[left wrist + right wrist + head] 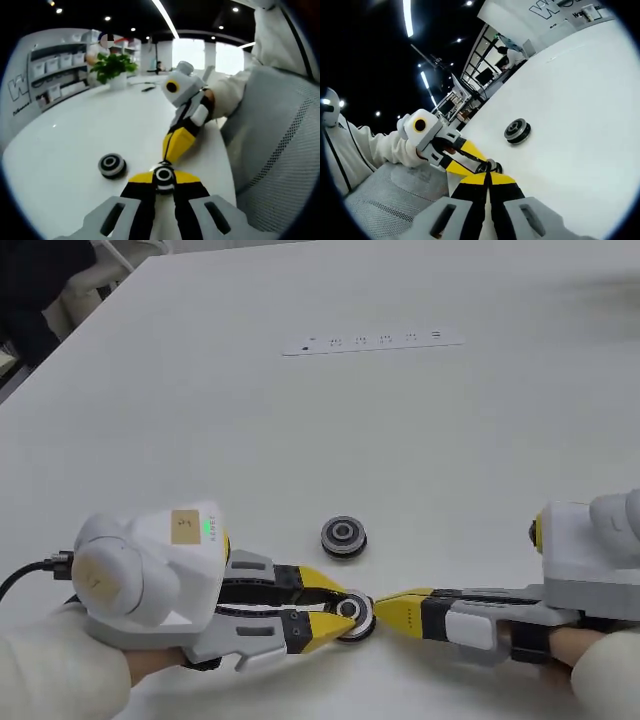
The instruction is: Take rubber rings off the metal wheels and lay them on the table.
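A small metal wheel (353, 611) with a black rubber ring sits just above the white table (420, 450), clamped between the yellow jaws of my left gripper (345, 613). In the left gripper view the wheel (163, 177) faces me between the jaws of the left gripper (163, 181). My right gripper (379, 610) comes in from the right, shut, its tips pinching the ring at the wheel's rim (490, 166). A second wheel (343, 537) with its ring on lies flat on the table just beyond; it also appears in the gripper views (111, 165) (517, 131).
A white power strip (372, 341) lies far back on the table. Chairs (90, 280) stand beyond the table's far left corner. A black cable (25, 575) trails from the left gripper. A potted plant (114, 67) stands at the table's end.
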Available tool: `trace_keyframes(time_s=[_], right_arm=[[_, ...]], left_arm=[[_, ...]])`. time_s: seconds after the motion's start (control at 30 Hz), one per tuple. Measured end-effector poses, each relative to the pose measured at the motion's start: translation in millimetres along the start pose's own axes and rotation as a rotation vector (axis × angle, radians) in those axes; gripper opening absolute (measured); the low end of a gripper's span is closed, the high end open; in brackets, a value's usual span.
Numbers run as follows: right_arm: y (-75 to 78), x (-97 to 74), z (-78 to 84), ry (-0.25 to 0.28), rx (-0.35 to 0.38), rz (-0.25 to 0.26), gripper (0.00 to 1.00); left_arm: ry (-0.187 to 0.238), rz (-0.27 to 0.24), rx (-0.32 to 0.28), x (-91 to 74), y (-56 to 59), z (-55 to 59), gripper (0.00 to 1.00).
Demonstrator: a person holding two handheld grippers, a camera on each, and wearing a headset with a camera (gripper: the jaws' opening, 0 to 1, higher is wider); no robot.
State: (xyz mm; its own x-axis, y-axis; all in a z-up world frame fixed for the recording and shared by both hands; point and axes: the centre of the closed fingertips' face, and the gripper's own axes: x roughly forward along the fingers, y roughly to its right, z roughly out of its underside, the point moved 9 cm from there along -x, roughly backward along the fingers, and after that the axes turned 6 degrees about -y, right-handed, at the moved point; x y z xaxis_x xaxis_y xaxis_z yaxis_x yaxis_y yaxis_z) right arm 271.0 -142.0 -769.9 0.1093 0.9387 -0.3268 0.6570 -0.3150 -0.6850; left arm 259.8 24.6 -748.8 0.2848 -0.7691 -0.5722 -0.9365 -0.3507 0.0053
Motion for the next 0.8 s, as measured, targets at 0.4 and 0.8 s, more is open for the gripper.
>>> trace_keyframes(time_s=[0.4,0.8], right_arm=[[-3.2,2.2,-0.6,0.011,0.003,-0.022,0.00],[-5.3,3.8,-1.3,0.027,0.021,-0.050,0.00]], left_arm=[[-0.003,-0.001,0.003,-1.2,1.2,0.3,0.13],[-0.009,-0.003,0.005,-1.8,1.9,0.3,0.13]])
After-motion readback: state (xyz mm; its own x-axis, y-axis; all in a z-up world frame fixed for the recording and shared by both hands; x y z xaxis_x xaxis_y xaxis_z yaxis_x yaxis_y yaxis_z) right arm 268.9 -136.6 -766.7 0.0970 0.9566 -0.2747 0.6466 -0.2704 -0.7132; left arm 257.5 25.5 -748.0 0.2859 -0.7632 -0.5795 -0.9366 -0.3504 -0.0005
